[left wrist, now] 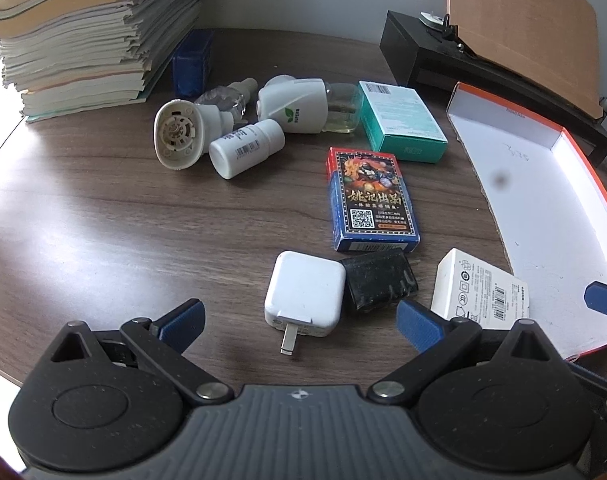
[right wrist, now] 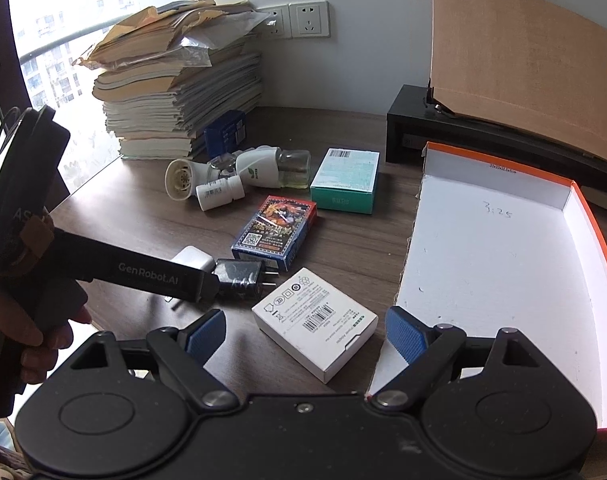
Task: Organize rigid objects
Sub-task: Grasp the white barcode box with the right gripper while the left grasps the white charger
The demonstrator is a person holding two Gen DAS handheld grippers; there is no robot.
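Nothing boxed yet: the orange-rimmed box (right wrist: pixel 499 256) on the right has a bare white floor, so you're at the first pick.

Far left, paper stack (left wrist: pixel 83 28) with a blue box (left wrist: pixel 191 62) beside it. Not yours to move, I'd guess.

Left-centre, far side: two white plug-in vaporizers (left wrist: pixel 183 132) (left wrist: pixel 293 104) and a white pill bottle (left wrist: pixel 247 148), all on their sides and touching in a cluster. They'll probably roll, so leave them for later.

Your left gripper (left wrist: pixel 299 318) is spread wide, holding nothing. It hovers just short of the white charger (left wrist: pixel 303 294), prongs pointing toward you. Black adapter (left wrist: pixel 379 282) touches the charger's right side, so close on the charger's left and right faces carefully or you'll likely catch both.

Centre: card deck (left wrist: pixel 371 200) lies flat, teal box (left wrist: pixel 401 122) beyond it.

Your right gripper (right wrist: pixel 305 334) is also released and empty, fingers straddling the near end of the white adapter carton (right wrist: pixel 315 322), not touching that I can see. Carton sits just left of the orange box's open edge.

Next move, my call: push the right gripper forward, clamp the carton across its width, lift, shift right, set it down on the box floor. Short carry, low risk. Left then takes the charger.
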